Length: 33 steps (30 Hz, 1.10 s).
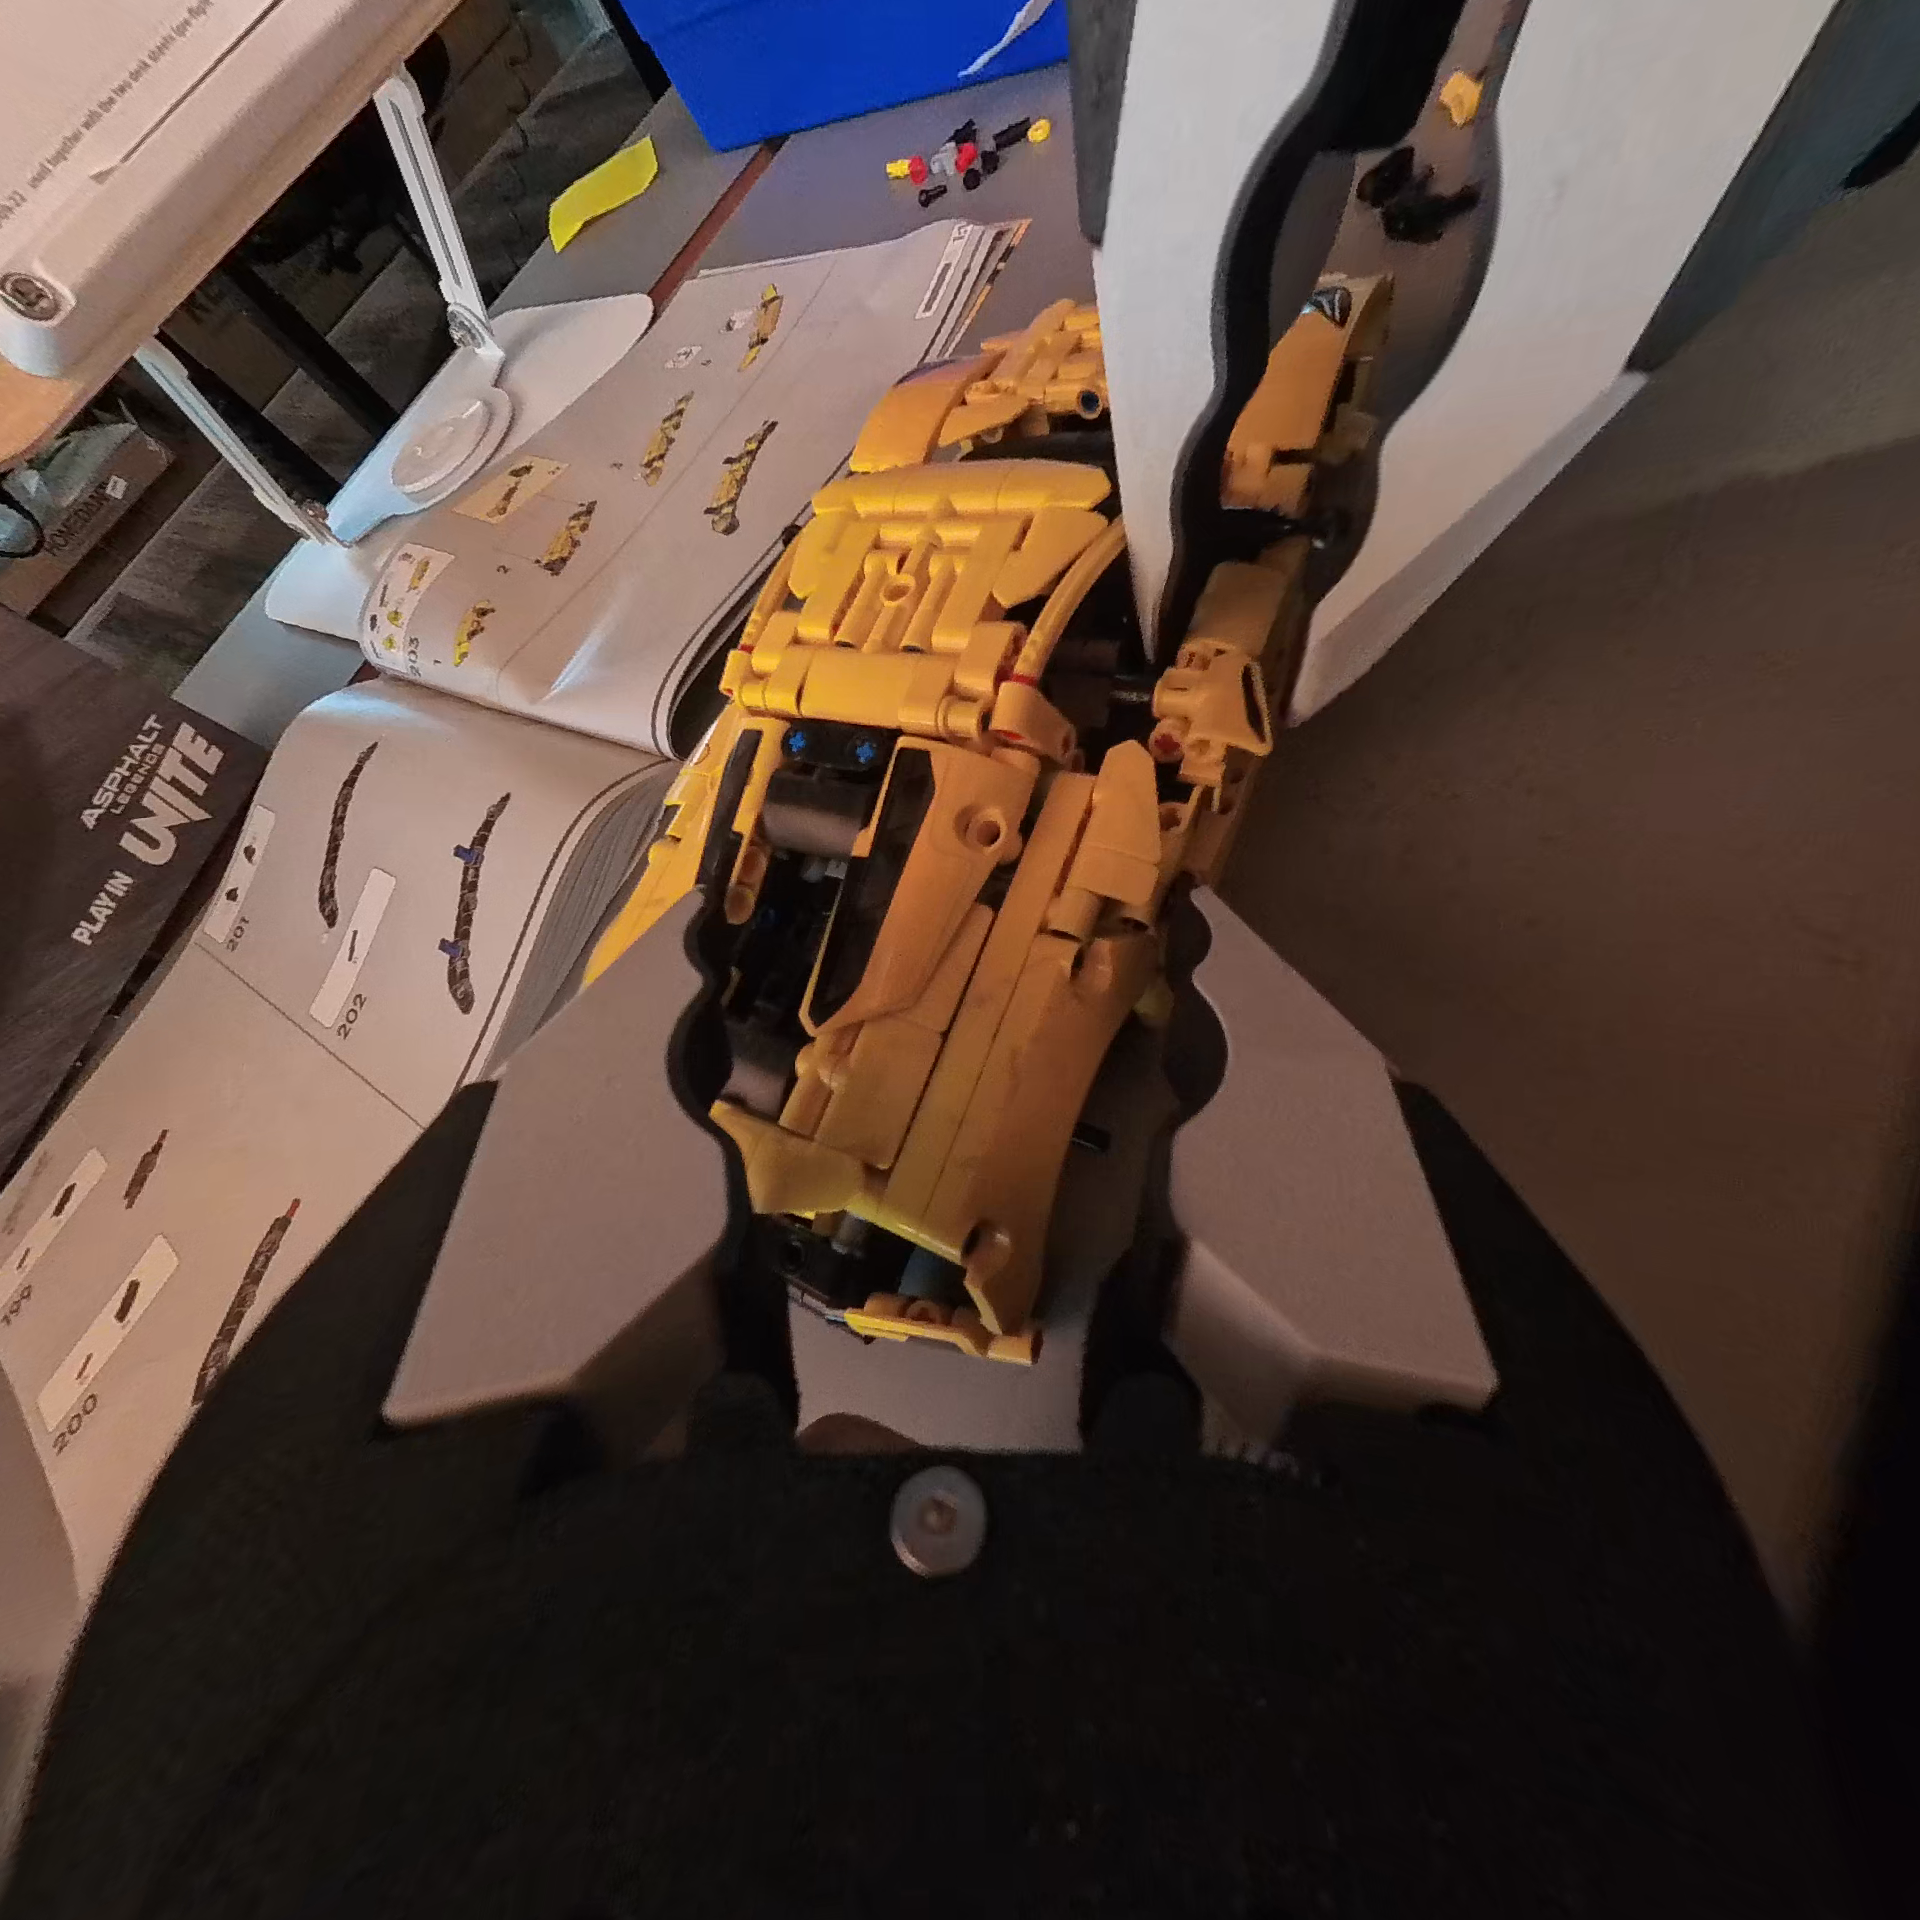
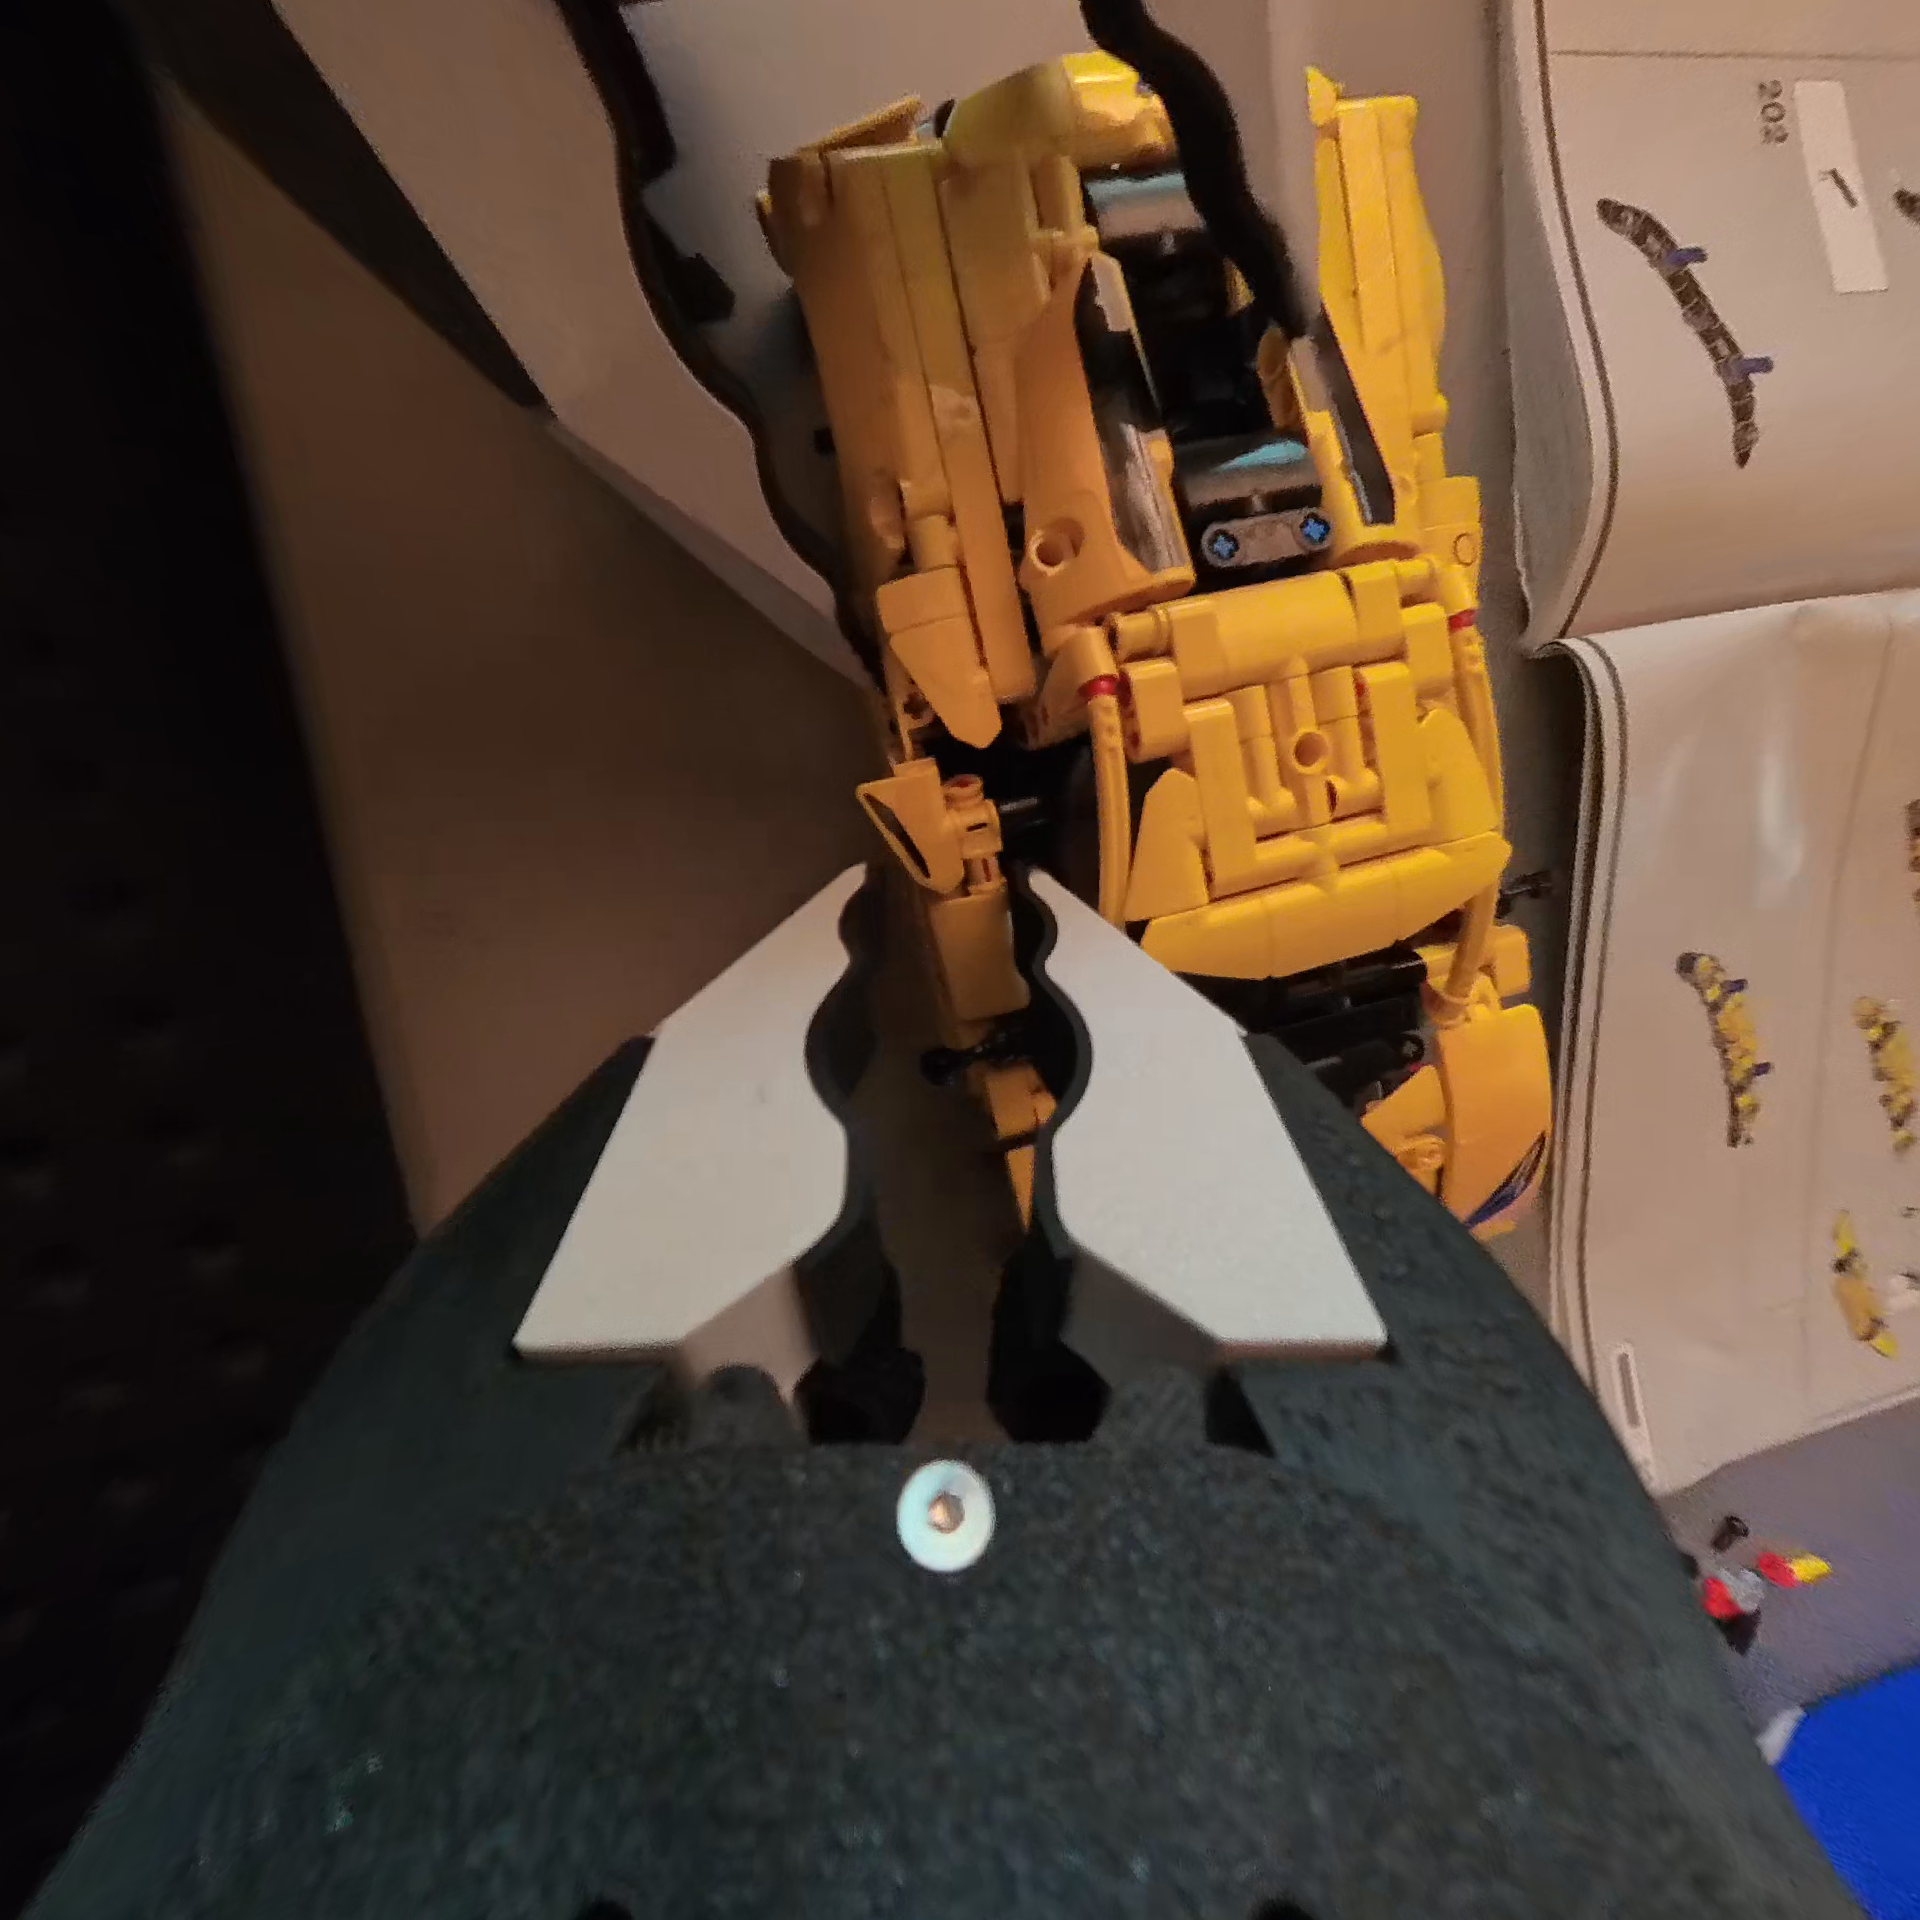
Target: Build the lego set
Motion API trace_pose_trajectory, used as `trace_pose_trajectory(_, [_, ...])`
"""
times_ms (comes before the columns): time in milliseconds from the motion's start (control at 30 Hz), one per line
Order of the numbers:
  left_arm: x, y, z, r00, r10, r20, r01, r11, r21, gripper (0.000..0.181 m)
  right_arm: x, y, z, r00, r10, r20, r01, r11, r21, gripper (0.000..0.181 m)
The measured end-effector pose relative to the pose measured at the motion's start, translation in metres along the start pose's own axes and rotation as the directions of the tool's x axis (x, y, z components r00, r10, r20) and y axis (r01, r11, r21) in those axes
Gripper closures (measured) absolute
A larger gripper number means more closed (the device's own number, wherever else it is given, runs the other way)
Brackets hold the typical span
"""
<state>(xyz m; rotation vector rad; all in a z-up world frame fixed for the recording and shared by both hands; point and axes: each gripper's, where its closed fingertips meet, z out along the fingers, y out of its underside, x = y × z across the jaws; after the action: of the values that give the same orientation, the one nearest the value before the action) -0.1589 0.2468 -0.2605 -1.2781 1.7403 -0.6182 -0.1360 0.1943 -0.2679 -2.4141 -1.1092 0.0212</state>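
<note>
The yellow brick-built car model, a long plastic body with black inner parts showing through its gaps, is held between the two grippers above the grey tabletop. The left gripper, with grey wedge fingers edged in wavy black pads, straddles one end of the car; its jaws are spread about as wide as the body and clasp it on both flanks. In the right wrist view this same gripper shows at the far end of the model.

The right gripper comes in from the opposite end and is clenched on a narrow yellow side strip along the car's edge, the strip running down between its fingers. Whether that strip is already joined to the body cannot quite be told, since the fingers cover the seam.

Beside the car lies an open white instruction booklet with drawings of building steps. Beyond it sit a small scatter of black, red and yellow loose pieces, a blue plastic bin and a white stand.
</note>
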Motion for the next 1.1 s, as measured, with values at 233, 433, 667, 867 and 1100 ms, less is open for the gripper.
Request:
trace_pose_trajectory(233, [-0.007, -0.009, -0.018, 0.993, -0.115, -0.025, 0.117, 0.991, 0.067, 0.1, 0.014, -0.011, -0.04, 0.991, 0.134, 0.015, -0.134, 0.968, 0.214, 0.148])
trace_pose_trajectory(433, [-0.032, -0.015, -0.058, 0.944, -0.328, -0.026, 0.327, 0.929, 0.176, 0.101, 0.062, -0.021, -0.088, 0.921, 0.39, -0.007, -0.313, 0.749, 0.584, 0.143])
trace_pose_trajectory(667, [-0.056, -0.006, -0.073, 0.871, -0.491, -0.01, 0.477, 0.841, 0.256, 0.101, 0.103, -0.041, -0.093, 0.867, 0.486, 0.107, -0.424, 0.609, 0.671, 0.115])
trace_pose_trajectory(867, [-0.111, 0.037, -0.08, 0.824, -0.503, 0.26, 0.432, 0.856, 0.283, 0.104, 0.136, -0.025, -0.075, 0.788, 0.602, 0.125, -0.471, 0.459, 0.754, 0.145])
trace_pose_trajectory(1100, [-0.112, 0.045, -0.092, 0.82, -0.509, 0.261, 0.42, 0.846, 0.328, 0.113, 0.15, 0.035, -0.065, 0.694, 0.707, -0.137, -0.433, 0.562, 0.704, 0.147])
